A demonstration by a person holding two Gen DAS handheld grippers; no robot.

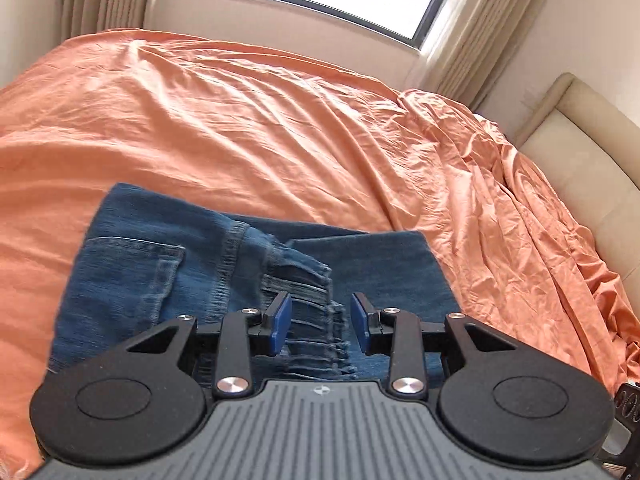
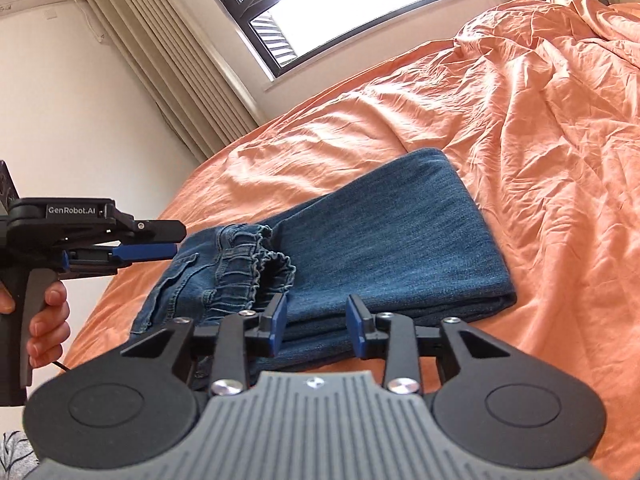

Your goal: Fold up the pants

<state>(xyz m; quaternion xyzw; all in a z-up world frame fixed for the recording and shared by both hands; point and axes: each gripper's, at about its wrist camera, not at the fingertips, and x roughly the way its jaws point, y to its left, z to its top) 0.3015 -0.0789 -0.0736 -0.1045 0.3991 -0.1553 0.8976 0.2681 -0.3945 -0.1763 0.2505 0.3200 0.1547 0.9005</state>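
Note:
Blue denim pants (image 2: pixel 380 240) lie folded in a thick stack on the orange bed sheet (image 2: pixel 540 120), elastic waistband (image 2: pixel 256 256) bunched at the near left. In the left wrist view the pants (image 1: pixel 168 264) show a back pocket and the waistband. My left gripper (image 1: pixel 321 322) is open and empty, hovering just above the waistband; it also shows in the right wrist view (image 2: pixel 160 246), held by a hand left of the pants. My right gripper (image 2: pixel 316 322) is open and empty, above the near edge of the folded stack.
The orange sheet (image 1: pixel 240 120) is rumpled, with a bunched ridge (image 1: pixel 520 200) toward the beige headboard (image 1: pixel 580 152). A window (image 2: pixel 340 8) and beige curtains (image 2: pixel 160 52) stand behind the bed. The bed's edge runs at the left (image 2: pixel 132 264).

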